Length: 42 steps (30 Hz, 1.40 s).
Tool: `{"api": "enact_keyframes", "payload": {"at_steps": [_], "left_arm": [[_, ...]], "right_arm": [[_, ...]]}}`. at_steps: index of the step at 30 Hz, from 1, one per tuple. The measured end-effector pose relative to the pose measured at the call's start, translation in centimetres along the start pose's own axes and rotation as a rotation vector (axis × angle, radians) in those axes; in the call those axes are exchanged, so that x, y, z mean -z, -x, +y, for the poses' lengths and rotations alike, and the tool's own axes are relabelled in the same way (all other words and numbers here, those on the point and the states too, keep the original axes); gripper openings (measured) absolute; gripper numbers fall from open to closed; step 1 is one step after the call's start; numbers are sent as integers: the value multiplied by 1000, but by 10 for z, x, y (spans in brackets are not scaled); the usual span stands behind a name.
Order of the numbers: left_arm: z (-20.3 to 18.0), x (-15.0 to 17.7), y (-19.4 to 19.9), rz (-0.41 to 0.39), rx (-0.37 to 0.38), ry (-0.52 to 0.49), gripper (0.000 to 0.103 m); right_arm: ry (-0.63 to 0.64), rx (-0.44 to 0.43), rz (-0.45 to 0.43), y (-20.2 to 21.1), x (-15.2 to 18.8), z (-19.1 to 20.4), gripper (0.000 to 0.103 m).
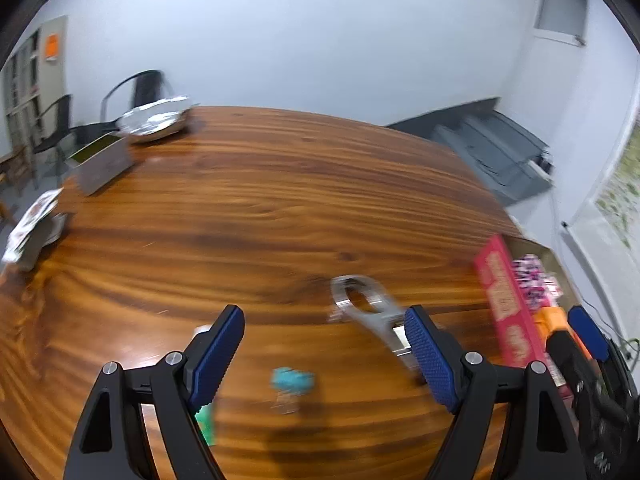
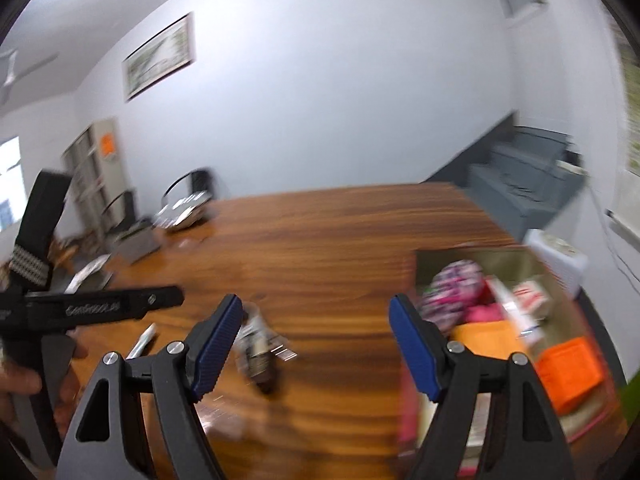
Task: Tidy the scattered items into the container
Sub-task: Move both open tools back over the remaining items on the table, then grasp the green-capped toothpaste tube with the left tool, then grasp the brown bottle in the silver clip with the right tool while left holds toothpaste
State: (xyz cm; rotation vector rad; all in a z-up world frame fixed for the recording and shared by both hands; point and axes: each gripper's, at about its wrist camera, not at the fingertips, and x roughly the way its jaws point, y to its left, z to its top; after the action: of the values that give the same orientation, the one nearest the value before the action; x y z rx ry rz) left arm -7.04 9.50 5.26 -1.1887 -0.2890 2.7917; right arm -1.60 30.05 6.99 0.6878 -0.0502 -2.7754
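Note:
My left gripper (image 1: 325, 314) hangs open over the wooden table (image 1: 260, 208) with nothing between its blue pads. A silver metal opener (image 1: 368, 304) lies just ahead of its right finger. A small teal item (image 1: 292, 380) lies between the fingers, and a green packet (image 1: 206, 420) shows behind the left finger. My right gripper (image 2: 317, 306) is also open and holds nothing. Below it lie a blurred dark and silver item (image 2: 258, 344) and a pen (image 2: 142, 342). The cardboard container (image 2: 480, 258) to its right holds pink, orange and red packets.
A foil-covered bowl (image 1: 154, 120), a grey box (image 1: 104, 168) and a stack of packets (image 1: 32, 224) sit along the table's far left. Chairs stand behind them. A grey sofa (image 1: 496, 152) stands beyond the right edge. A hand (image 2: 16, 380) holds the left gripper's body.

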Motion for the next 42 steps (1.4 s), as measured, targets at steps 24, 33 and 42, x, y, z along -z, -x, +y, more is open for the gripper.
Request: {"api": "enact_keyframes", "payload": {"at_steps": [24, 33, 42], "left_arm": [[78, 47, -32, 101, -146, -30, 84], [72, 37, -42, 103, -146, -96, 21], [77, 37, -15, 18, -112, -39, 20]], "right_arm": [[88, -6, 220, -58, 35, 41, 79], [57, -20, 250, -62, 36, 36, 79], [8, -33, 287, -63, 36, 22, 63]]}}
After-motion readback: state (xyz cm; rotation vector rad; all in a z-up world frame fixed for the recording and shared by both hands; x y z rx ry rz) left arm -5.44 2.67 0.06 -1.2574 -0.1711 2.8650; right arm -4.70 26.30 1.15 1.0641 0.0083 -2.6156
